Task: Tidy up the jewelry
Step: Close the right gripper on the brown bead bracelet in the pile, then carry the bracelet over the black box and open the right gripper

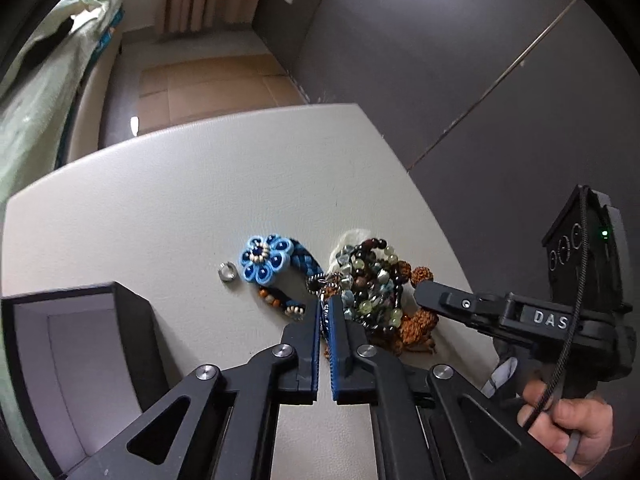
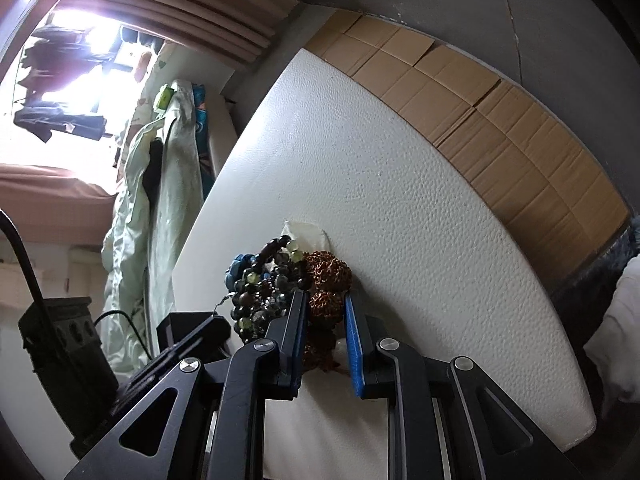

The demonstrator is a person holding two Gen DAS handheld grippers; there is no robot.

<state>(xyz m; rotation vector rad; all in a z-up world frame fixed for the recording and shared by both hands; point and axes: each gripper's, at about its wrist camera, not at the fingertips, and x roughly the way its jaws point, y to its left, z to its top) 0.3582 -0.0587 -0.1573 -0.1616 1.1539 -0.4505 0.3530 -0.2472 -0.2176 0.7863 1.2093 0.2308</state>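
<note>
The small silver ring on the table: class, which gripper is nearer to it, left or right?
Left. The left gripper sits just right of the silver ring, past the blue flower bracelet. The right gripper is farther, on the far side of the bead pile.

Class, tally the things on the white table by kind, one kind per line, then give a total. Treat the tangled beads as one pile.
Blue flower bracelet: 1
Silver ring: 1
Tangled bead pile: 1; strands inside cannot be counted
Black box: 1
Total: 4
</note>
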